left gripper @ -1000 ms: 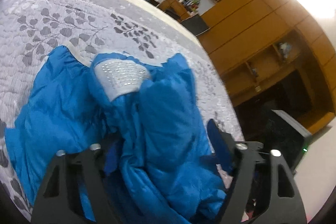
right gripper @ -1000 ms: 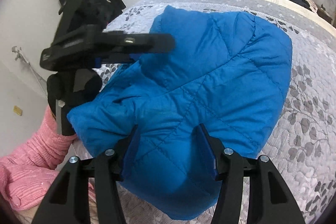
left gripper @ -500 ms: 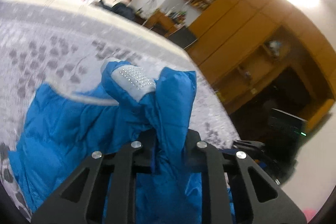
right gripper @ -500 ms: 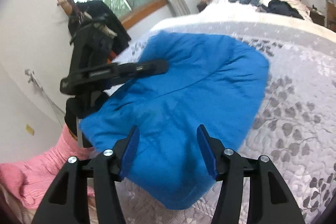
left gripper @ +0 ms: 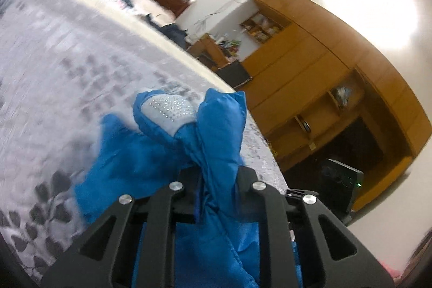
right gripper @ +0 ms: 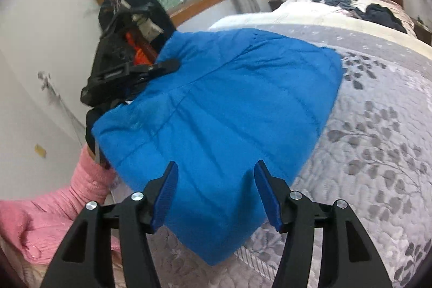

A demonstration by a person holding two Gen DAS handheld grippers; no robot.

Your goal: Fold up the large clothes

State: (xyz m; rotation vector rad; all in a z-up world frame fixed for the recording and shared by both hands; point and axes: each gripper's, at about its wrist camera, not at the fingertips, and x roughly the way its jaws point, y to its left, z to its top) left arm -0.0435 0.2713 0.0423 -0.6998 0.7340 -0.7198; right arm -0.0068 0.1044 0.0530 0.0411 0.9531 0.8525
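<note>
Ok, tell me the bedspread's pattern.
Grey bedspread with darker grey leaf sprigs; clearest in the right wrist view.

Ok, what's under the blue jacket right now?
The grey leaf-print quilt lies under the jacket and shows all round it. Whatever is beneath the jacket's middle is covered. Its near edge overhangs the bed.

Your blue quilted jacket (right gripper: 232, 109) lies spread across the grey leaf-patterned bedspread (right gripper: 378, 153). One bunched edge is lifted, showing a white dotted lining patch (left gripper: 168, 112).
</note>
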